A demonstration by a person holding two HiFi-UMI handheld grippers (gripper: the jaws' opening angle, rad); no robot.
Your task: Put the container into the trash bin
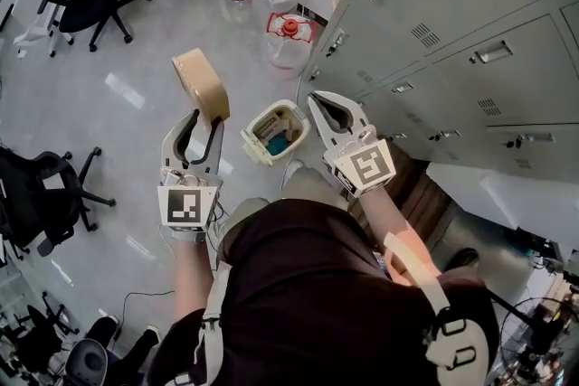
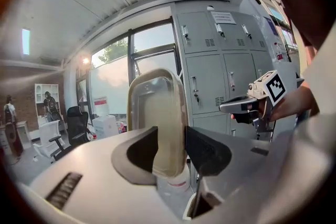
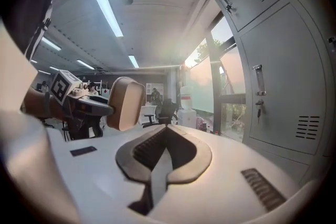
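The left gripper (image 1: 206, 122) is clenched on the container (image 1: 201, 81), which stands on edge between its jaws and sticks out past their tips. The right gripper (image 1: 318, 100), level with it and well apart to its right, has its jaws pressed together with nothing between them. On the floor between the two grippers, just ahead of their tips, sits the open bin (image 1: 256, 147) with rubbish inside. Beyond it stand jugs (image 1: 288, 36); lockers (image 1: 452, 32) rise to the right gripper's right.
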